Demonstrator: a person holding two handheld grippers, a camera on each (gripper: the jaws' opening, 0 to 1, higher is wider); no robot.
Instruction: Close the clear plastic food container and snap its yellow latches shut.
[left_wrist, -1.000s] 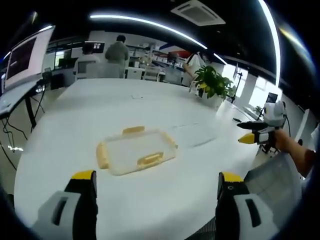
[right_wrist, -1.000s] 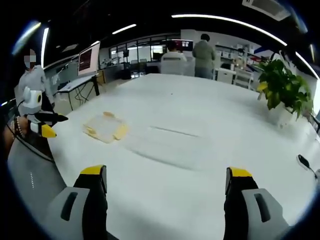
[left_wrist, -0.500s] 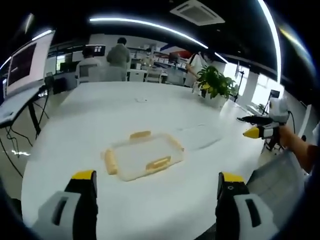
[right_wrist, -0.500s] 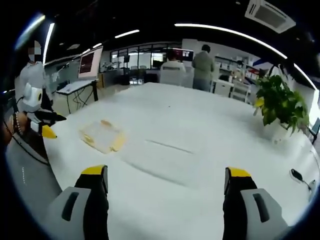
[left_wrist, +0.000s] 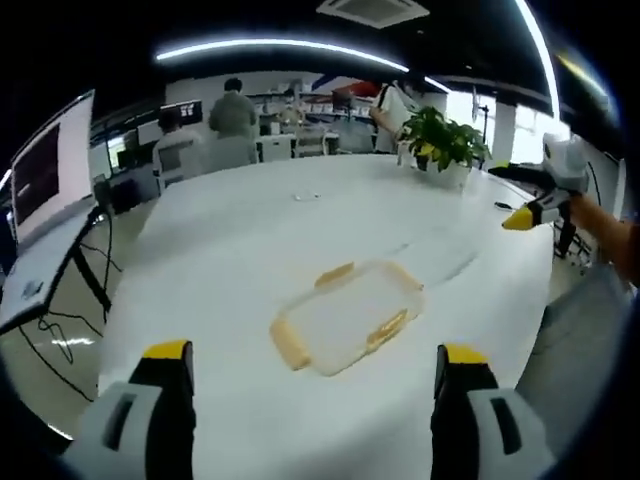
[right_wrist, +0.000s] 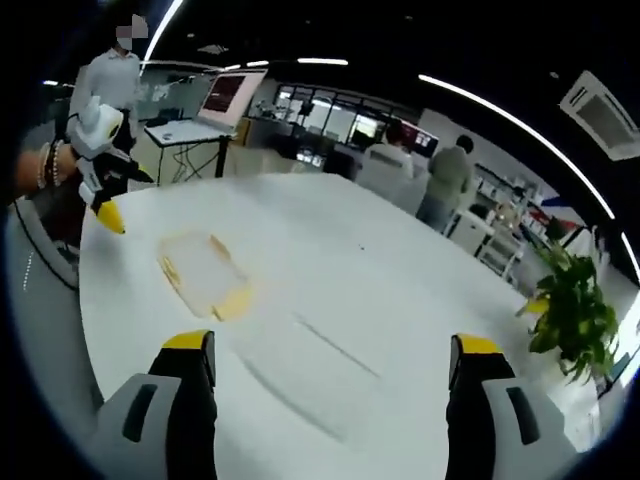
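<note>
Clear container (left_wrist: 347, 318) w/ yellow latches (left_wrist: 387, 330) lying on white table (left_wrist: 240, 230); left gripper (left_wrist: 312, 400) & right gripper (right_wrist: 330, 395) both hovering apart from it, jaws spread wide, nothing pinched.

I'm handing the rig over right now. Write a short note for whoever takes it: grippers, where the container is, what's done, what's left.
Left gripper: open, holding nothing, above the white table with the clear container ahead of its jaws, not touching it.
Right gripper: open, holding nothing, off to the side; the container lies ahead and to the left in the right gripper view.
Container: flat on the table, lid appears to sit on it, yellow latches along its edges. Whether any latch is snapped cannot be told from here.
Done: nothing certain.
Left: bring both grippers in, check the lid is seated, press each latch shut.
</note>
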